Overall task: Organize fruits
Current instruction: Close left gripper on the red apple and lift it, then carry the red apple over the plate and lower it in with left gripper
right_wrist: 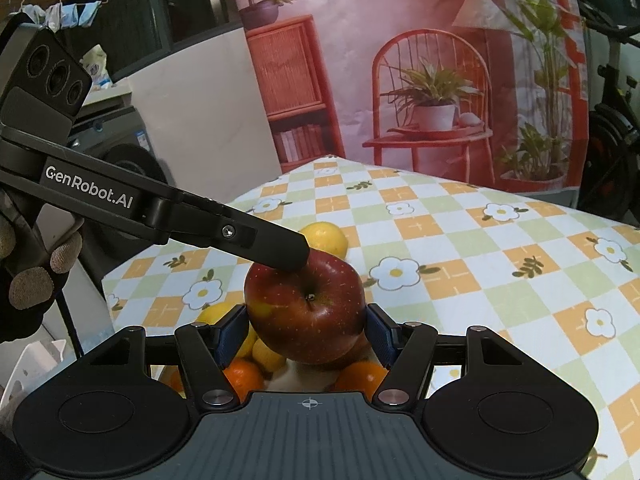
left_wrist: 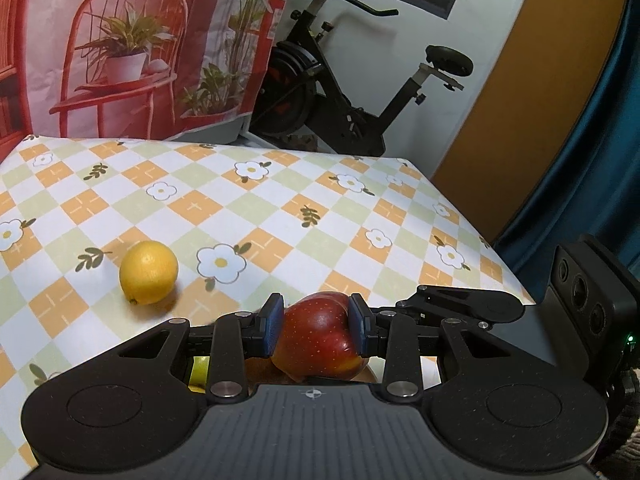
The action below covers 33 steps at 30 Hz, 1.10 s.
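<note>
Both the left hand-held gripper [left_wrist: 316,326] and right hand-held gripper [right_wrist: 306,334] clamp something.

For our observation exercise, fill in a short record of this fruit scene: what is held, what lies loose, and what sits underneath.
Held: red apple, clamped by left gripper
Right gripper: pads flank the apple; contact unclear
Loose: lemon on checked tablecloth
Underneath: oranges and yellow fruits, piled
</note>
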Each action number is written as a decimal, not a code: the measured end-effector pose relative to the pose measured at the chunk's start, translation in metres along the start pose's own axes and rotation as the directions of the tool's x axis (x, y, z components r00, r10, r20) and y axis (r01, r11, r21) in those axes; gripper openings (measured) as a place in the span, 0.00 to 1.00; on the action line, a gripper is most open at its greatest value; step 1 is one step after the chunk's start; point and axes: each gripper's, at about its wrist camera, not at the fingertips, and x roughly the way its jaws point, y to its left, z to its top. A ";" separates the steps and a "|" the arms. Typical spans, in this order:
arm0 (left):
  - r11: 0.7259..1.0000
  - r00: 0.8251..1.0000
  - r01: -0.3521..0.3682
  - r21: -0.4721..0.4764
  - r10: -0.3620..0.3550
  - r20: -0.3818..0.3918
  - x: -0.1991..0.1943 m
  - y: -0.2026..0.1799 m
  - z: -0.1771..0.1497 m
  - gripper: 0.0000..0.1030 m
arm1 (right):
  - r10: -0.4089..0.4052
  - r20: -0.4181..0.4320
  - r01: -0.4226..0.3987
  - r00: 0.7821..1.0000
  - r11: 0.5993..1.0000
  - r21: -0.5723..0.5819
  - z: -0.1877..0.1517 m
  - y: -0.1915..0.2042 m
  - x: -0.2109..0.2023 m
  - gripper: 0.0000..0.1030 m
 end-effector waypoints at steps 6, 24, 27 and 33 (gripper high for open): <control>1.000 1.000 0.013 -0.003 -0.013 -0.011 -0.002 -0.001 -0.009 0.36 | 0.003 -0.013 -0.003 1.000 1.000 0.019 -0.007 0.005 -0.003 0.58; 0.999 0.998 0.016 -0.038 -0.018 -0.059 0.006 0.006 -0.035 0.37 | 0.036 -0.105 -0.033 0.994 0.999 0.033 -0.029 0.010 0.007 0.58; 0.999 0.998 0.018 -0.050 -0.021 -0.058 0.006 0.008 -0.035 0.36 | 0.041 -0.106 -0.037 0.994 0.999 0.037 -0.030 0.009 0.008 0.58; 0.999 0.997 0.012 -0.040 -0.015 -0.075 0.006 0.007 -0.039 0.36 | 0.047 -0.135 -0.046 0.990 0.999 0.014 -0.031 0.015 0.008 0.58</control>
